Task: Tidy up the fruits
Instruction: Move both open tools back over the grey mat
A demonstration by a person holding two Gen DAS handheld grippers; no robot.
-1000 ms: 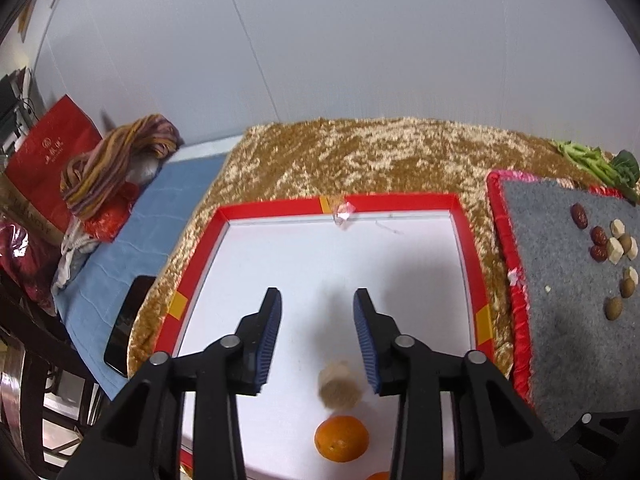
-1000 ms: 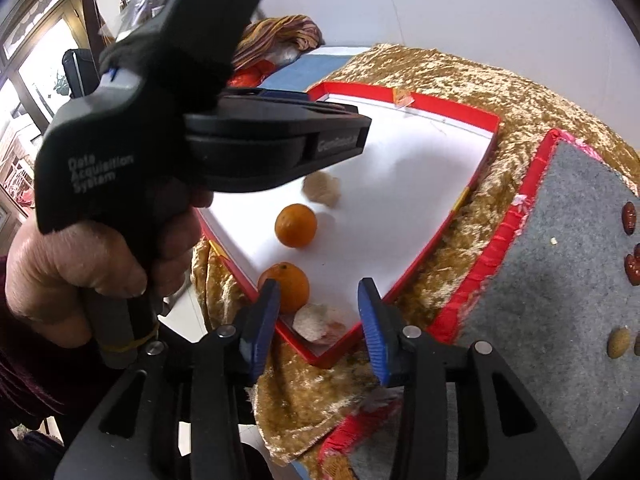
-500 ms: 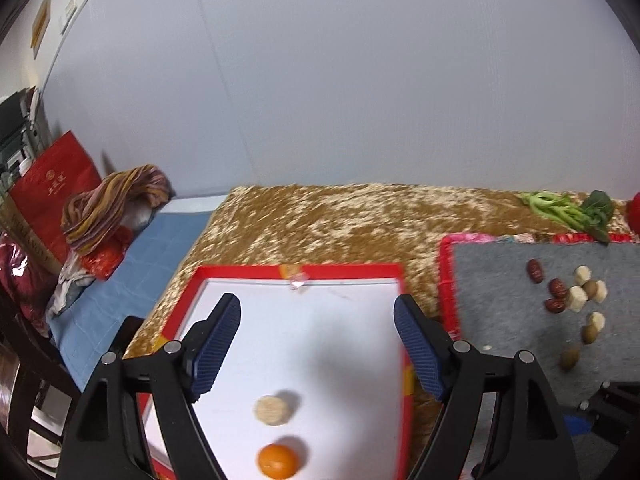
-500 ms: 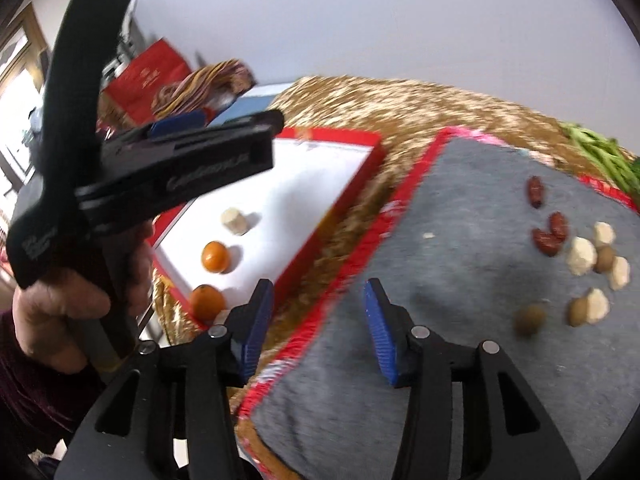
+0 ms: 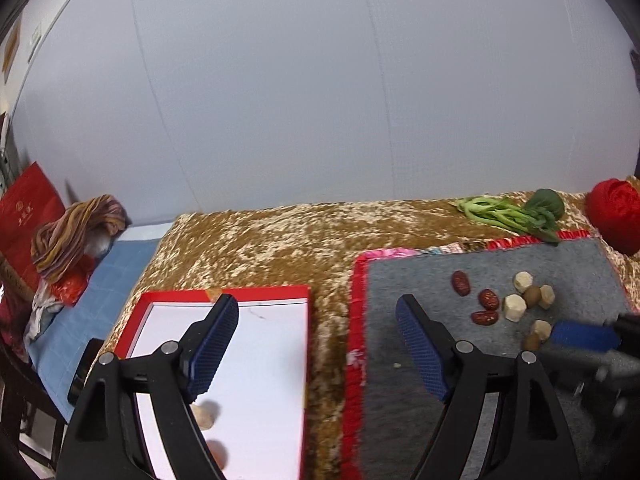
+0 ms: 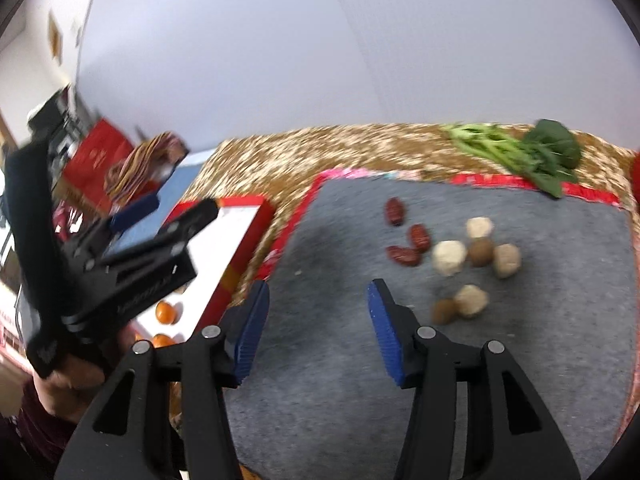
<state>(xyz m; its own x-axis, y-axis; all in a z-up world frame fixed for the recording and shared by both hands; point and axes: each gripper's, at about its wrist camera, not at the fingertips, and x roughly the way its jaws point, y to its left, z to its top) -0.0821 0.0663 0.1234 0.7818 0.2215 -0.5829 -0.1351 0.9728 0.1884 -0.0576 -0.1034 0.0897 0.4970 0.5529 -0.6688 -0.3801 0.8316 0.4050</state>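
Left gripper (image 5: 318,344): jaws standing wide apart, gripping nothing, hanging over the gold cloth (image 5: 280,240) between the red-rimmed white tray (image 5: 256,344) and grey mat (image 5: 400,280). Right gripper (image 6: 316,332): jaws spread, empty, hovering over the mat. Red dates (image 6: 416,238), pale lumps (image 6: 450,257) and brown fruits (image 6: 481,252) are lying ahead-right of it; oranges (image 6: 166,312) are sitting in the tray to its left.

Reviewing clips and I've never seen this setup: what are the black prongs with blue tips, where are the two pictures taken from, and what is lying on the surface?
Each picture comes from a camera on a hand-held gripper, looking along its two fingers. The left gripper and right gripper are both open, holding nothing. A person's hand grips the left one. On the gold cloth sit a red-rimmed white tray with oranges and a grey mat with red dates and pale lumps. Greens lie behind.
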